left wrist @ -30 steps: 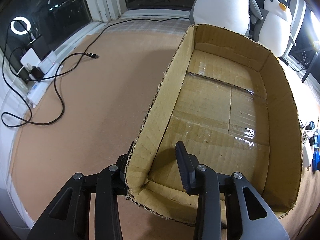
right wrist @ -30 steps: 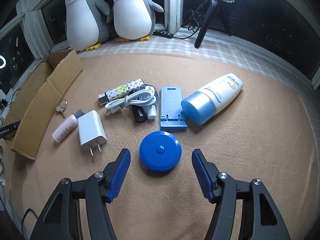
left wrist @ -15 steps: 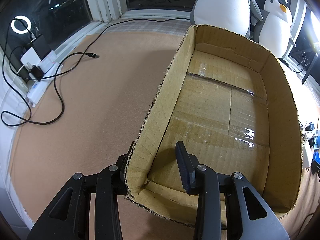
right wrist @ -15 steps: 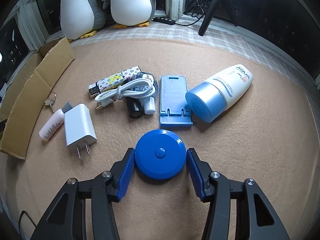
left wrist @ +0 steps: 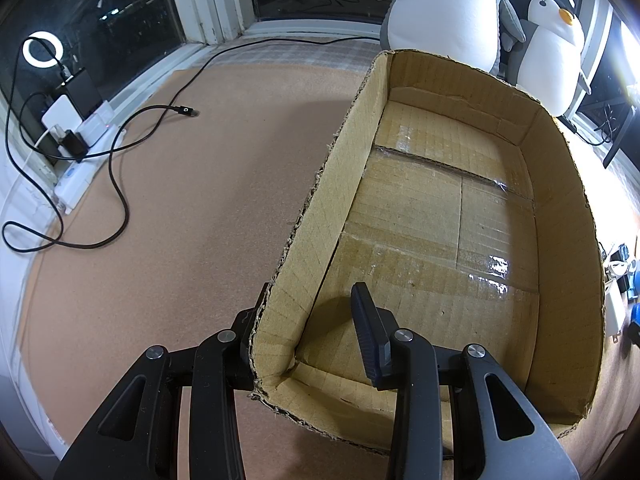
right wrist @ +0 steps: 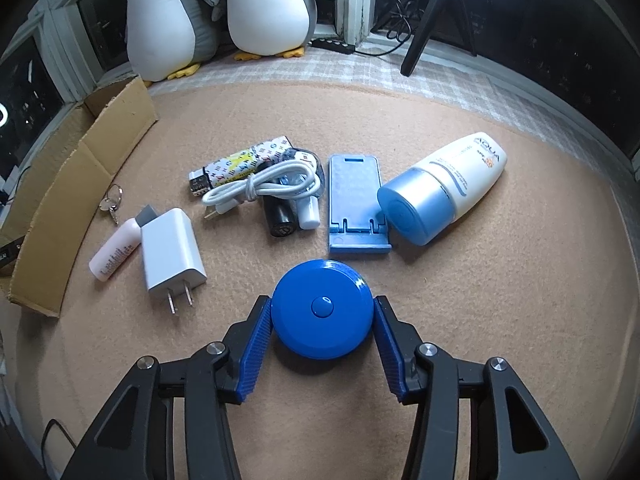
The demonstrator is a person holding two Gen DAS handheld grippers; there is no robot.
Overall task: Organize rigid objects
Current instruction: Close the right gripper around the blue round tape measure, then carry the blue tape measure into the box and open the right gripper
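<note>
The right hand-held gripper (right wrist: pixel 323 330) is clamping its blue pads (right wrist: pixel 256 350) against both sides of the round blue tape measure (right wrist: pixel 322 308), which is lying on the tan mat (right wrist: pixel 480 320) just in front of the blue phone stand (right wrist: pixel 357 204) and beside the white charger (right wrist: pixel 170 246). The left hand-held gripper (left wrist: pixel 308 330) is straddling the near corner wall of the cardboard box (left wrist: pixel 304 240), its fingers standing apart, one outside and one inside.

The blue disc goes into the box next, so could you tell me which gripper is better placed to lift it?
Right: the right gripper brackets the blue disc, while the left gripper straddles the box wall.
</note>
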